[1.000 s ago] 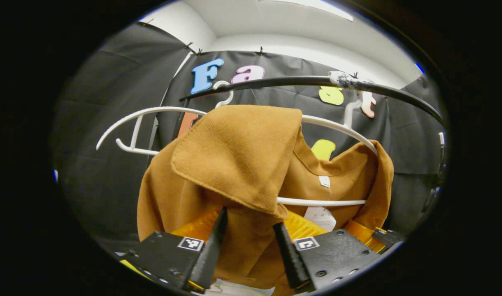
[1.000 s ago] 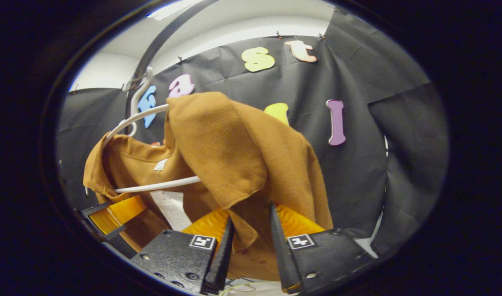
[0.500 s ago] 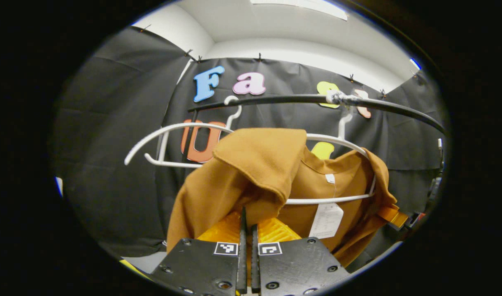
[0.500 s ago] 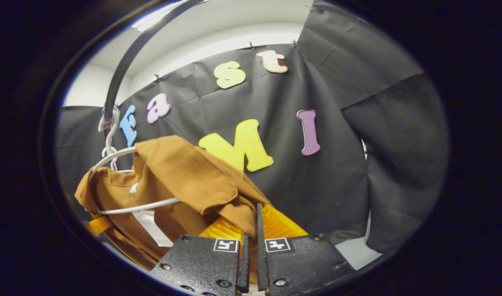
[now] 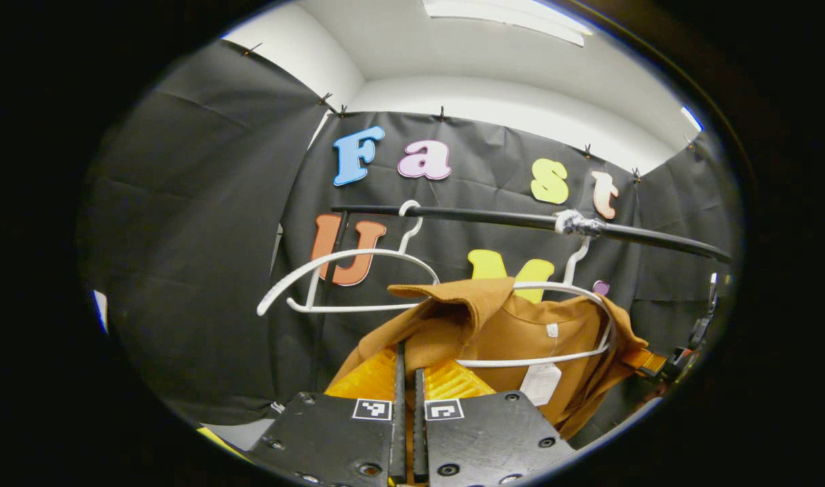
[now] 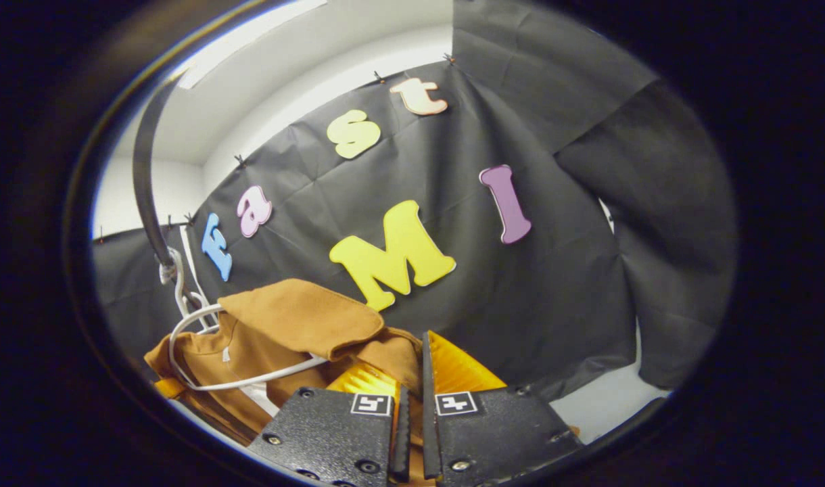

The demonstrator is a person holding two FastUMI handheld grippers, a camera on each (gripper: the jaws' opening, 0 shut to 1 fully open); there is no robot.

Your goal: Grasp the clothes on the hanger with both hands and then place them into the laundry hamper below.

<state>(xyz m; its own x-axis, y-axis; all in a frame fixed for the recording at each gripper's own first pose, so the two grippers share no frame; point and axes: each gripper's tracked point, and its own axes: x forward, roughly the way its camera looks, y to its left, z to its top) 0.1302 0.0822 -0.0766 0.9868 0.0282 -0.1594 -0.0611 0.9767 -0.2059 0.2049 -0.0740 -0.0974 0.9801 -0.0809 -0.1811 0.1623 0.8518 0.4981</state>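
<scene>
Garment (image 5: 514, 331): brown, white tags (image 5: 539, 384) unreadable, hung on white hanger (image 5: 588, 355) at 3 o'clock. Left gripper (image 5: 407, 379) clamped its fold at 12 o'clock; right gripper (image 6: 412, 368) clamped likewise.

My left gripper view looks slightly upward from below the black rail (image 5: 521, 220), facing the booth's back wall, with the brown garment (image 5: 514, 331) close in front, just beneath that rail. My right gripper view sits under the same rail (image 6: 142, 182), which here curves up its left edge; it is tilted and turned toward the wall to the rail's right, the garment (image 6: 297, 318) close at lower left. Both views share the rail, the garment and its white hanger (image 5: 575, 291) (image 6: 182, 331).
</scene>
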